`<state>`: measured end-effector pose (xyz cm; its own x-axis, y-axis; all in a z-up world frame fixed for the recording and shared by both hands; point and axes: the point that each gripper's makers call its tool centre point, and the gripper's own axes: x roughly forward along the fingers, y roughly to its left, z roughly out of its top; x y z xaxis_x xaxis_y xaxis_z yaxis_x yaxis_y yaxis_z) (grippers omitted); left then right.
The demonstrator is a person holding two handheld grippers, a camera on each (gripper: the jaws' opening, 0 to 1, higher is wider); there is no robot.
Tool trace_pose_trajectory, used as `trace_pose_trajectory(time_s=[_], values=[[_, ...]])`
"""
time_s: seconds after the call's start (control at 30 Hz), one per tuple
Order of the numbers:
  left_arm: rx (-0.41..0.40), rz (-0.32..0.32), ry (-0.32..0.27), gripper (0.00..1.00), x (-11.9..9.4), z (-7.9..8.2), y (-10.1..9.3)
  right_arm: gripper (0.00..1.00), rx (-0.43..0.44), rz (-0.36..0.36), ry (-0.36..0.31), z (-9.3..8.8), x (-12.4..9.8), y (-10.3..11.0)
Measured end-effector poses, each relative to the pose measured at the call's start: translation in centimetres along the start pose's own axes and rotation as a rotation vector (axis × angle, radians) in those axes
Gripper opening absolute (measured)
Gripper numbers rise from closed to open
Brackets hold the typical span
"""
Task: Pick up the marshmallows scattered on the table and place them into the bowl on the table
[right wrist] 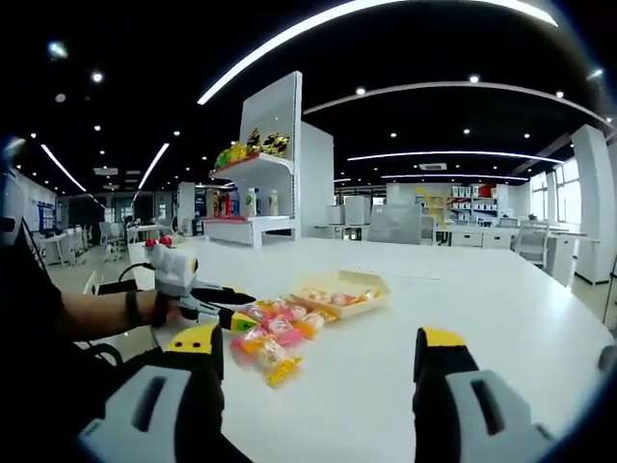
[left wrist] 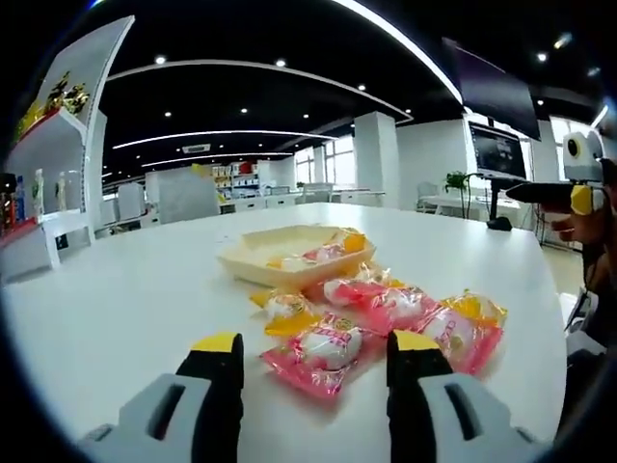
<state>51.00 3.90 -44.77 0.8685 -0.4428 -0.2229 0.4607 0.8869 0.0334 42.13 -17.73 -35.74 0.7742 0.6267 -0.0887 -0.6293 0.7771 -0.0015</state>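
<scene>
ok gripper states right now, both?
Left gripper: open, holding nothing, a pink-wrapped marshmallow lying between its jaws.
Right gripper: open, holding nothing, above the table.

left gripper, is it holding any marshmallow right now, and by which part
Nothing is held. The left gripper is open, its jaws either side of a pink-wrapped marshmallow lying on the table, not closed on it. The right gripper is open and empty too.

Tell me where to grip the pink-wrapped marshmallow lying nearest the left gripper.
Grip the pink-wrapped marshmallow across its puffed middle, coming straight forward and down with the left gripper. It lies flat on the table between the open fingers, its flat wrapper edges offering little to pinch.
</scene>
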Motion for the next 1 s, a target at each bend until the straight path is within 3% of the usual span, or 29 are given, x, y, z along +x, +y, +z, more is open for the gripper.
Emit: trace_pose_trajectory(time_s=[0.3,0.57,1.0], values=[[0.090,0.026,0.000,0.49,0.4,-0.2,0.3,0.78,-0.010,-0.001,-0.013,1.0,-0.4,0.1],[0.092,0.032,0.000,0.49,0.0,-0.3,0.4,0.78,0.005,0.011,-0.035,1.5,-0.5,0.6],[0.082,0.036,0.005,0.47,-0.3,-0.6,0.3,0.78,0.008,0.008,-0.017,0.6,-0.5,1.0]])
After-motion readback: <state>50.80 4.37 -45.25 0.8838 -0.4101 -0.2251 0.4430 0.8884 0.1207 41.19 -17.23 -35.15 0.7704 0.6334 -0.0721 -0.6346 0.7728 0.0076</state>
